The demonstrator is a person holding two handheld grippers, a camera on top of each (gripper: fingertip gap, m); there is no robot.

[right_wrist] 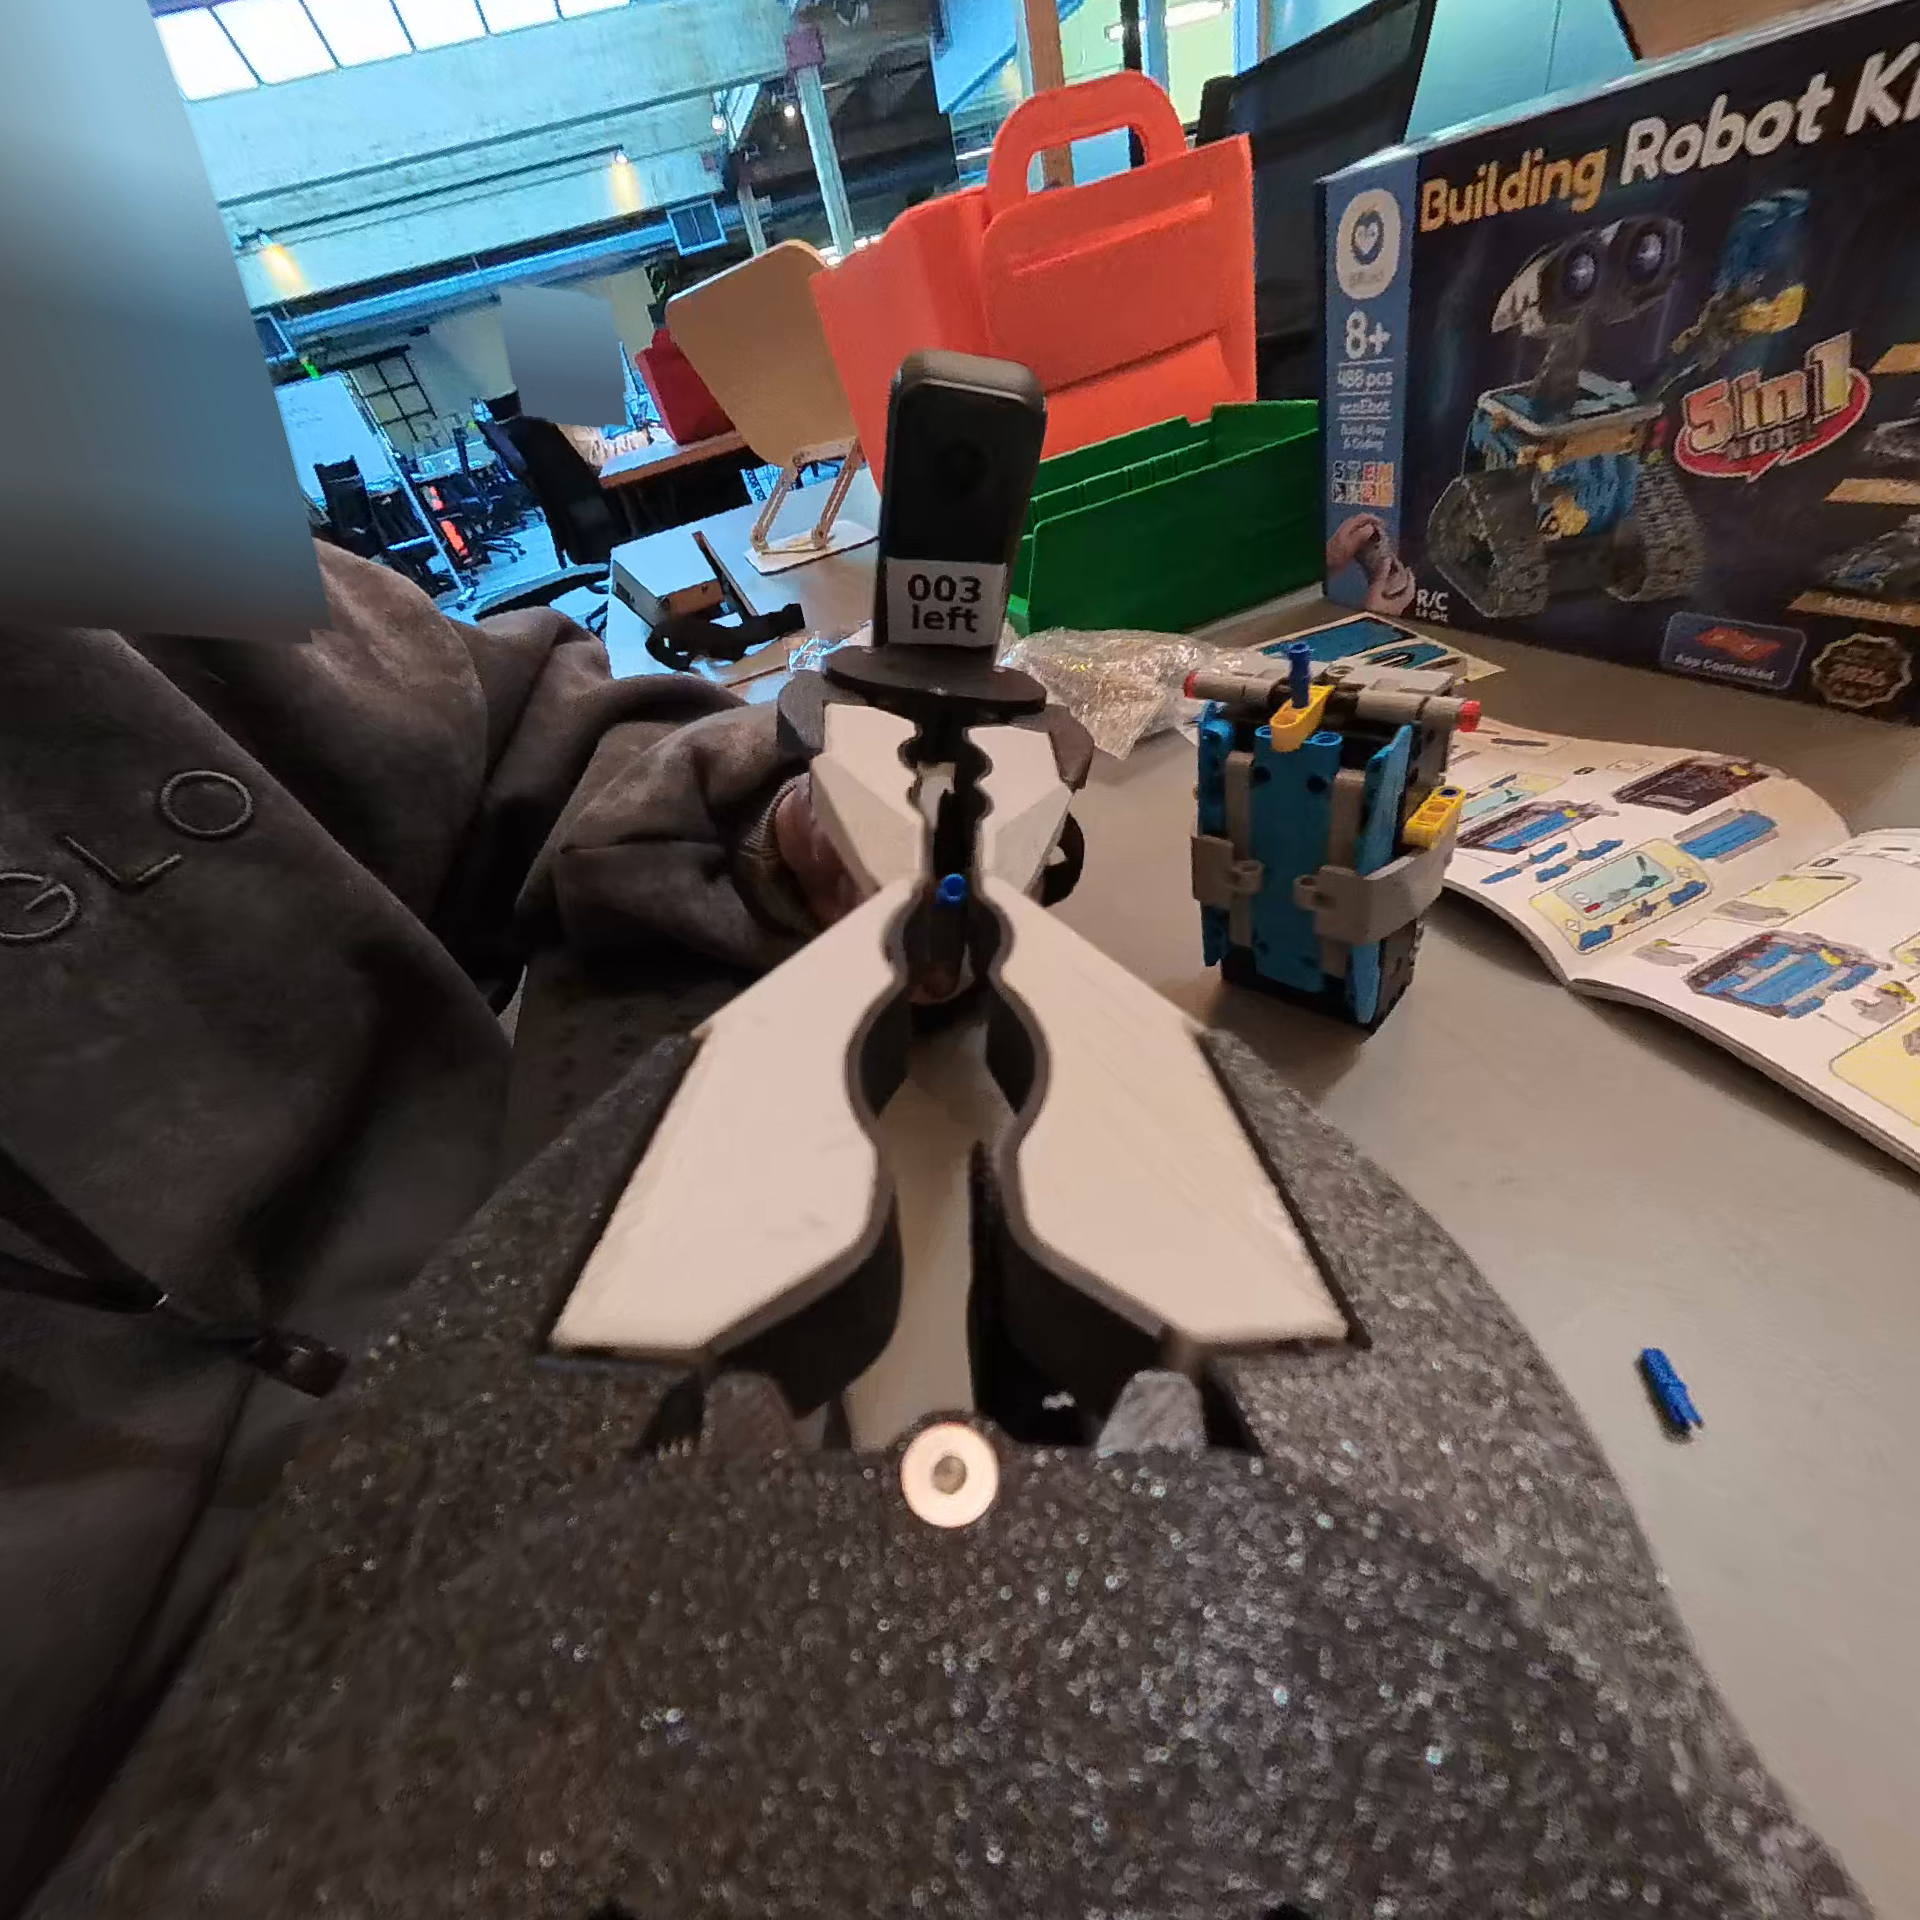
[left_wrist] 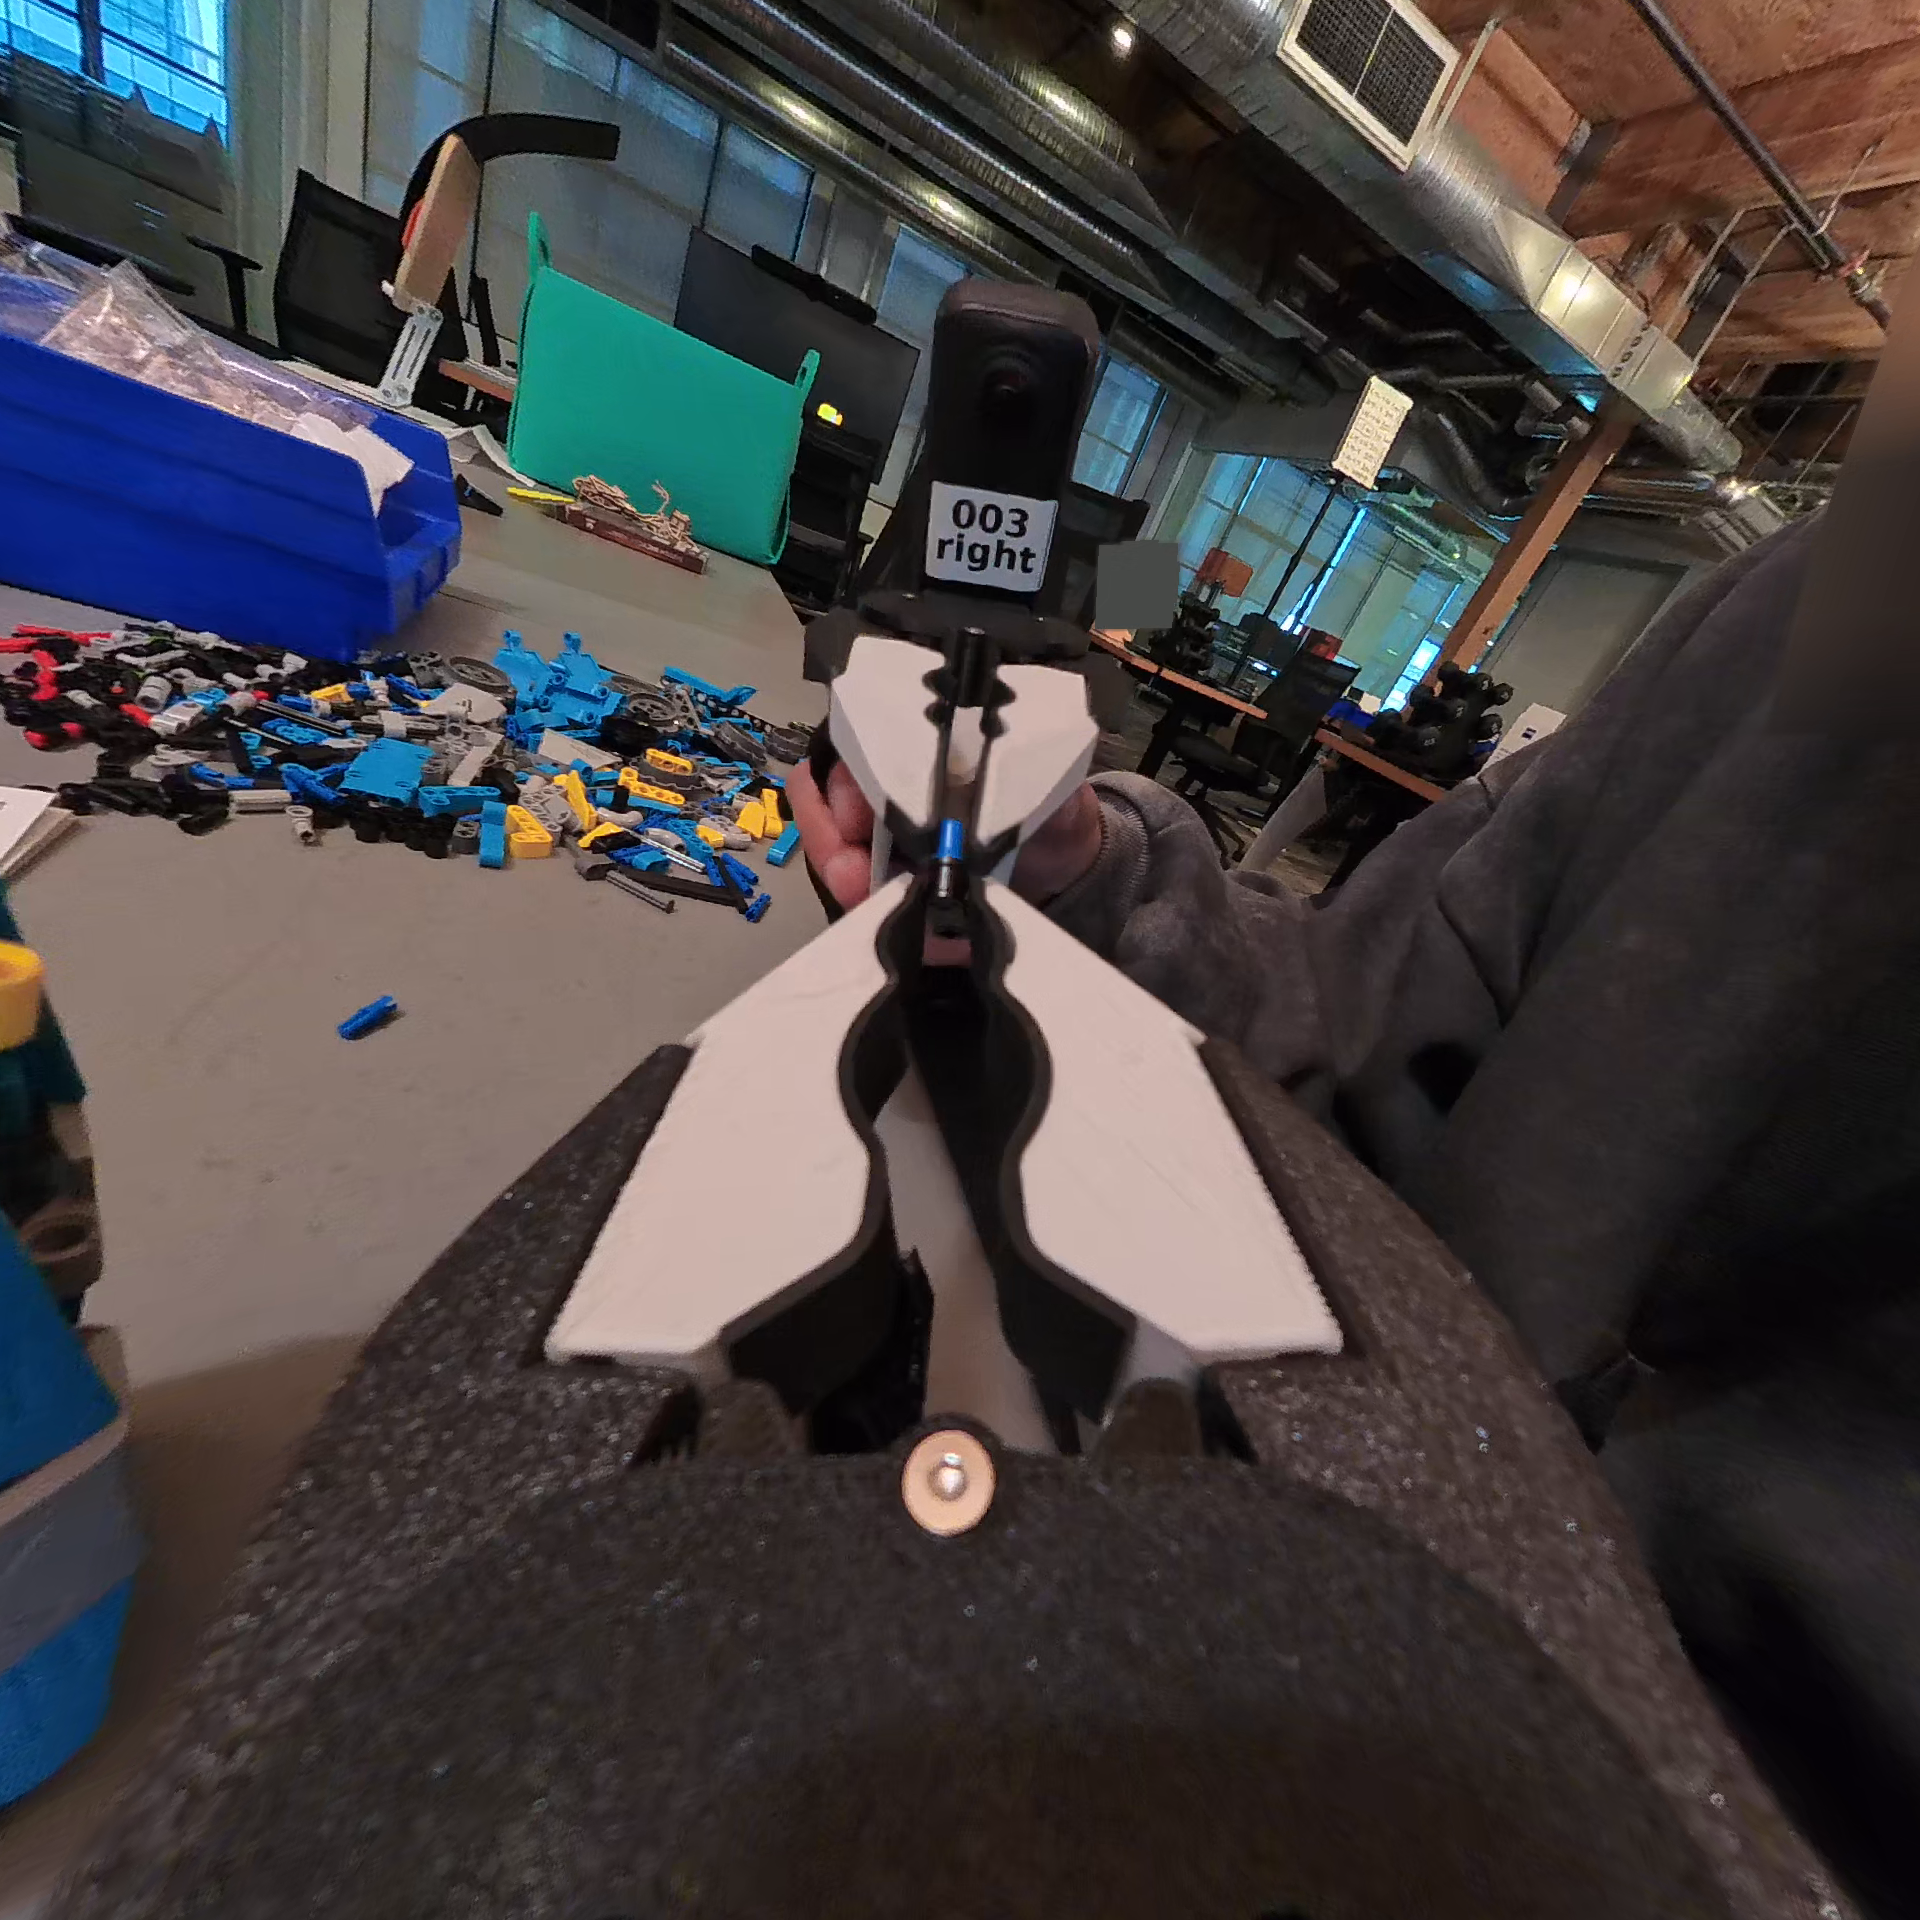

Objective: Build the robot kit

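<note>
Both tongs are meeting tip to tip above the tabletop (right_wrist: pixel 1558 1195): left tongs (left_wrist: pixel 940 904) are pinching a black piece, and right tongs (right_wrist: pixel 948 902) are gripping a blue pin (left_wrist: pixel 947 837). Keeping both axes aligned while pressing should help; another blue pin (right_wrist: pixel 1670 1390) is lying at four o'clock.

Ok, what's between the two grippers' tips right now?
A small blue pin end to end with a black piece: the right gripper pinches the pin, the left gripper the black piece. Both wrist views show it.

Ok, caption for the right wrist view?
Two grippers meet tip to tip on a small blue pin, beside a part-built blue model.
</note>
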